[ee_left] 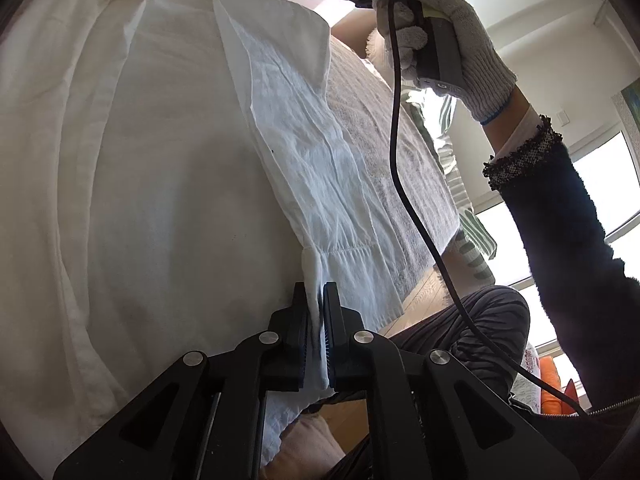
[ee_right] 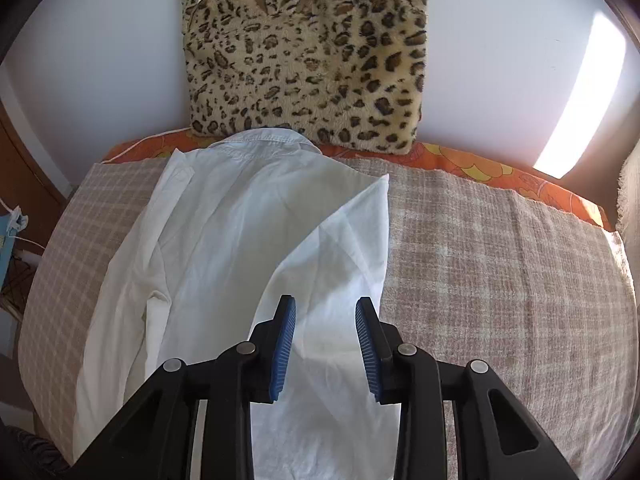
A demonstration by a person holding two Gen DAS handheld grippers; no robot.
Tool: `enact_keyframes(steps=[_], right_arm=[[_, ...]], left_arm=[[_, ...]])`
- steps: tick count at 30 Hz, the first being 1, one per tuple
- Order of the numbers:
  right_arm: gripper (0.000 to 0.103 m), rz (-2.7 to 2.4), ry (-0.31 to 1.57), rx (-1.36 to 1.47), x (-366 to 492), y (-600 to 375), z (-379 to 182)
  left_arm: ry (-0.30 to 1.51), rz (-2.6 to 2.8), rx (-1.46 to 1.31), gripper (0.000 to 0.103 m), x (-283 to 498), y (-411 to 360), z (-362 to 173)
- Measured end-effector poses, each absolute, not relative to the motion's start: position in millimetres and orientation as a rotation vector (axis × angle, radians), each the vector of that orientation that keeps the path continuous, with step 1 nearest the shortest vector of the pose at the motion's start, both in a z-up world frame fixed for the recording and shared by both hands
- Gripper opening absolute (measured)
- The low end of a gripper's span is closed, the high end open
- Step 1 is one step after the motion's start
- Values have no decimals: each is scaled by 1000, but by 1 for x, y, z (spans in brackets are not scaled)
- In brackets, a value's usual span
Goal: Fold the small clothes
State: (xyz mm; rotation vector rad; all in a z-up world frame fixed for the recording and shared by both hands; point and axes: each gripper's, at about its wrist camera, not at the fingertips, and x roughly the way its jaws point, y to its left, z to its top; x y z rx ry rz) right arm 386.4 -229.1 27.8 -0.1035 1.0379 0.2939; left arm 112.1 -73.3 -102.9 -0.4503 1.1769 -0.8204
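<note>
Left fingers (ee_left: 316, 300) pinch the shirt (ee_left: 160, 160) hem, below the pillow (ee_right: 304, 56); right fingers (ee_right: 326, 312) hang released above it. Pulling one-handed could drag the folded sleeve (ee_right: 344, 232) askew.

No readable text in either view.

The white shirt (ee_right: 224, 216), the checked blanket (ee_right: 500, 264), the leopard-print cushion (ee_right: 308, 52) and the orange patterned cover (ee_right: 480, 168) carry only plain cloth or pattern, with no label, brand, number or sign that can be read. In the left wrist view, the grey device (ee_left: 440, 60) held in the gloved hand (ee_left: 460, 32) bears a small pale mark near its lower end, too small and blurred to tell as a letter or a symbol.
</note>
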Motion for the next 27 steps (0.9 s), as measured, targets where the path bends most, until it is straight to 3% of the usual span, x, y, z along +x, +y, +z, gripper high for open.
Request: enact_keyframes(steps=[6, 8, 10, 12, 19, 27], right_arm=[[36, 280, 1115, -19, 360, -277, 3], [30, 307, 1128, 21, 356, -281, -5], [10, 320, 1138, 36, 354, -279, -13], [1, 319, 1137, 24, 355, -276, -16], [0, 299, 1106, -84, 367, -260, -4], [4, 248, 1192, -124, 375, -269, -37]], left_arm=[[1152, -815, -413, 6, 109, -68, -95], [1144, -813, -397, 6, 108, -68, -93], [1143, -815, -404, 5, 106, -69, -93], [1144, -820, -425, 5, 106, -68, -92], [1203, -900, -645, 3, 104, -75, -98], [1154, -839, -380, 3, 93, -80, -74]])
